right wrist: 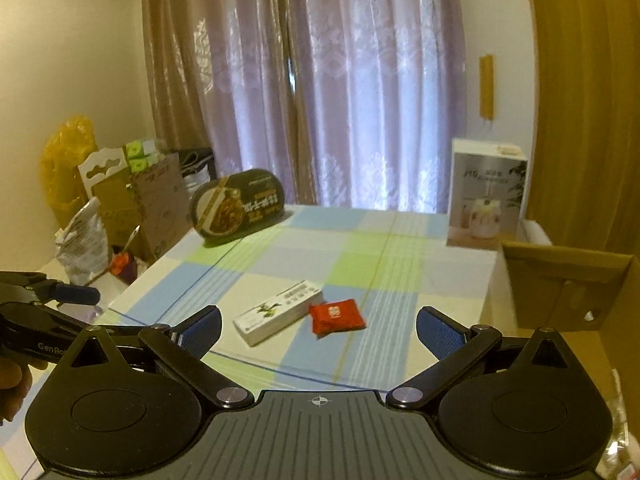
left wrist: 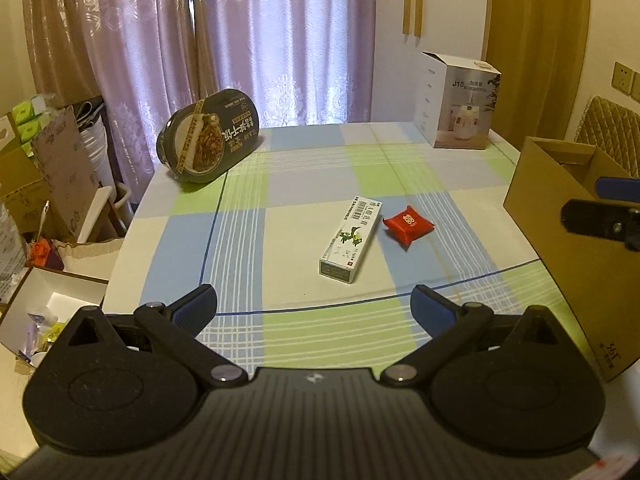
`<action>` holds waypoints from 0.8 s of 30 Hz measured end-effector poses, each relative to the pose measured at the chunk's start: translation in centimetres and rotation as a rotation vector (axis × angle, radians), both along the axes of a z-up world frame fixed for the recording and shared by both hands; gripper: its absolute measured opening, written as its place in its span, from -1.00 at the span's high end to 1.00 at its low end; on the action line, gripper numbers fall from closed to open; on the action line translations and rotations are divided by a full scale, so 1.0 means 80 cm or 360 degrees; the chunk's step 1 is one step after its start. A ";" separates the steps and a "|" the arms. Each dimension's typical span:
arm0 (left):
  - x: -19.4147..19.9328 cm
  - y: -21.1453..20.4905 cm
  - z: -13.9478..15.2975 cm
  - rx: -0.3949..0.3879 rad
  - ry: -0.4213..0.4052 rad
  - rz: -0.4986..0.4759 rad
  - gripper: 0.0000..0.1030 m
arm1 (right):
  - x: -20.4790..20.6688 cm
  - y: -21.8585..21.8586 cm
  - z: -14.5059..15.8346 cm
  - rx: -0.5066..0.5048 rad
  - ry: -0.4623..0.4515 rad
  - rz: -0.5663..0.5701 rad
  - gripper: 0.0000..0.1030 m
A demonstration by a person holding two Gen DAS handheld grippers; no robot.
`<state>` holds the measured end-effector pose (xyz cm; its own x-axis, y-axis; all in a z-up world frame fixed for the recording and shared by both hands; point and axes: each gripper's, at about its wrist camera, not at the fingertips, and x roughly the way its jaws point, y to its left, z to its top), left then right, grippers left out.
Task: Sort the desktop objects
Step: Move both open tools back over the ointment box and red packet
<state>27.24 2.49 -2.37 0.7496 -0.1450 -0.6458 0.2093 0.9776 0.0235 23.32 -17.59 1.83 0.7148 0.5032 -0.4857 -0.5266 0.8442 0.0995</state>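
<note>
White carton, long and flat, a medicine box by the look of it, lies mid-table toward the near edge, angled, with a red packet just beside its far end on the right; whether the 2 touch I cannot tell. Checked tablecloth in blue, green and grey carries both. Far left corner: a black oval meal tub, propped on its side, label facing out. Far right corner: an upright white appliance box, top flap raised. Right edge: an open brown cardboard box, likely the sorting target; its inside is mostly hidden from both cameras, so what it holds, if anything, I cannot say. Left gripper hovers low over the near edge, blue pads spread wide, nothing between them. Right gripper likewise spread and empty, aimed at the carton and packet from the near side, with the cardboard box close on its right. Off the left edge sits floor clutter: cartons, bags, a yellow sack. Judgement: sorting looks barely begun or only partly done. 4 items sit loose on the cloth, none gripped. Carton and packet are nearest to both tools, so 1 of them seems the likely next pick; tub and appliance box remain after.
</note>
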 end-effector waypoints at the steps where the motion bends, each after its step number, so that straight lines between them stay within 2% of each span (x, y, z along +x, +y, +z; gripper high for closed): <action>1: 0.001 0.000 -0.002 0.0008 0.0005 -0.0007 -0.97 | 0.001 0.002 -0.002 0.0002 0.0010 0.0006 -0.96; 7: 0.015 0.001 -0.014 0.0045 0.0017 -0.0066 -0.96 | 0.027 0.018 -0.018 -0.0024 0.0071 0.0031 -0.96; 12: 0.037 0.006 -0.025 0.0028 0.0023 -0.0065 -0.96 | 0.055 0.026 -0.031 -0.0013 0.0180 0.0010 -0.96; 18: 0.066 0.011 -0.051 0.0014 0.0126 -0.0068 -0.90 | 0.075 0.049 -0.049 -0.0126 0.0167 0.0058 -0.96; 24: 0.092 0.003 -0.064 0.0017 0.0120 -0.0095 -0.90 | 0.107 0.057 -0.069 -0.0147 0.0239 0.0057 -0.95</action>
